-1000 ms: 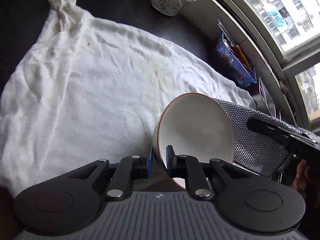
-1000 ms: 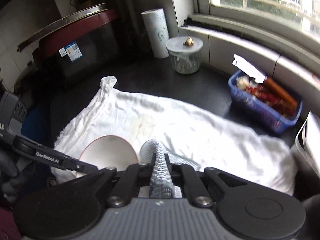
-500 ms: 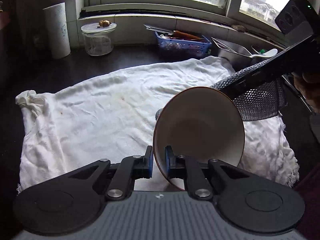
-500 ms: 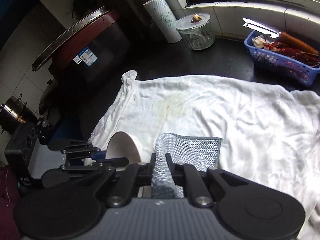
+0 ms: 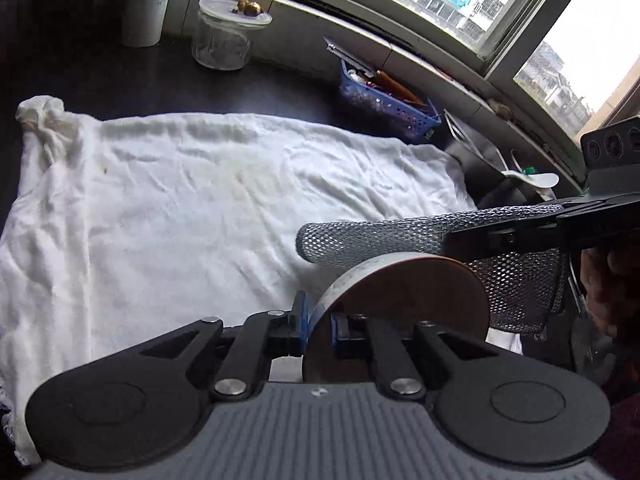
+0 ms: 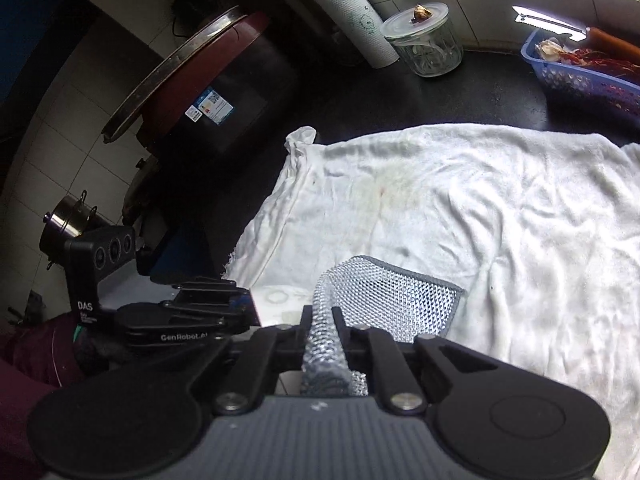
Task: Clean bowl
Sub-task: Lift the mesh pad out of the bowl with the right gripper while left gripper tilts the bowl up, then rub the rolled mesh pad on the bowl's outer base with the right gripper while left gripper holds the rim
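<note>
Mesh scrubber (image 5: 372, 236) pinched in R gripper (image 6: 322, 320), touching bowl (image 5: 400, 304) rim at 12 o'clock; L gripper (image 5: 316, 322) clamps rim over towel (image 5: 180, 208). I'd drape mesh inside, press lightly, rotate bowl.

Left gripper (image 6: 248, 308) reads "GenRobot.AI" (also "DAS").

Across the middle and left of the left wrist frame, the white towel (image 5: 192, 208) is lying flat, leaving open passage above it. At lower right, the bowl (image 5: 404, 304) and the mesh scrubber (image 5: 372, 240) are blocking the way, touching each other. Along the upper edge, the glass jar (image 5: 224, 36), paper roll (image 5: 146, 4) and blue basket (image 5: 384, 104) are crowding the sill side. In the right wrist frame's upper left, the dark cooker (image 6: 216, 96) is walling off the counter.
</note>
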